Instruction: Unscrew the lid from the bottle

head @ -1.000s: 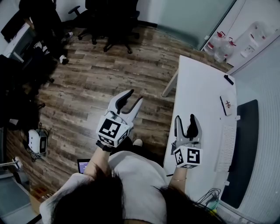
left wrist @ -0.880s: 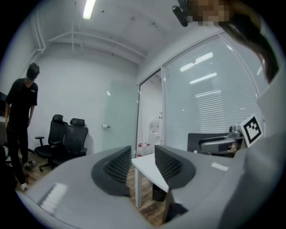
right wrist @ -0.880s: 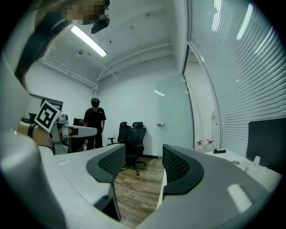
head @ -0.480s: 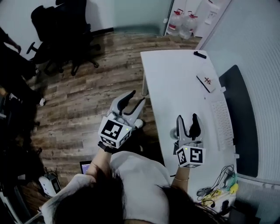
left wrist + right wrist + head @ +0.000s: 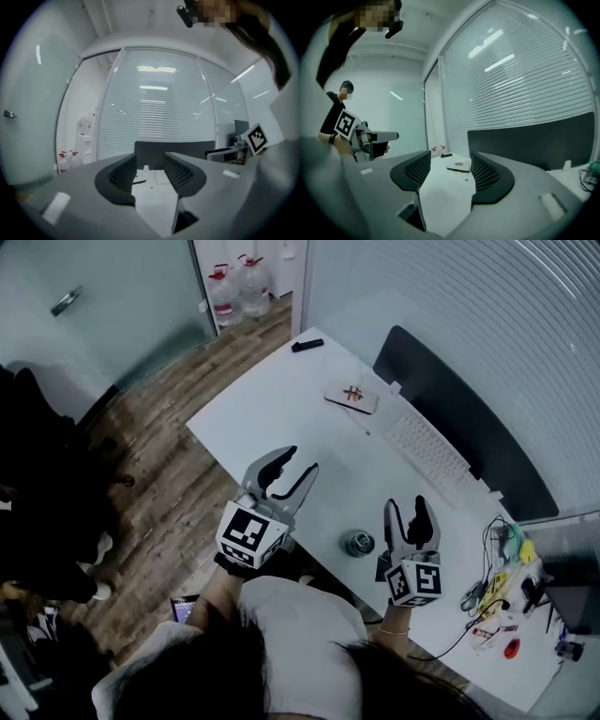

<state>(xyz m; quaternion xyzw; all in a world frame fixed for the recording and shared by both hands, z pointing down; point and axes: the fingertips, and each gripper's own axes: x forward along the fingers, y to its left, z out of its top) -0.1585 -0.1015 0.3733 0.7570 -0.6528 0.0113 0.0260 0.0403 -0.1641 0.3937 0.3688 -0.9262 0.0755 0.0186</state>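
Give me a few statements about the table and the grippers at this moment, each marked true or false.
1. The left gripper and the right gripper are both open and hold nothing. True; their jaws have just been opening, with nothing between them.
2. The right gripper is clamped on the bottle. False: the bottle stands untouched on the table, beside the right gripper.
3. A keyboard lies on the table. True.
4. The water jugs stand on the table. False: they stand on the floor beyond it.
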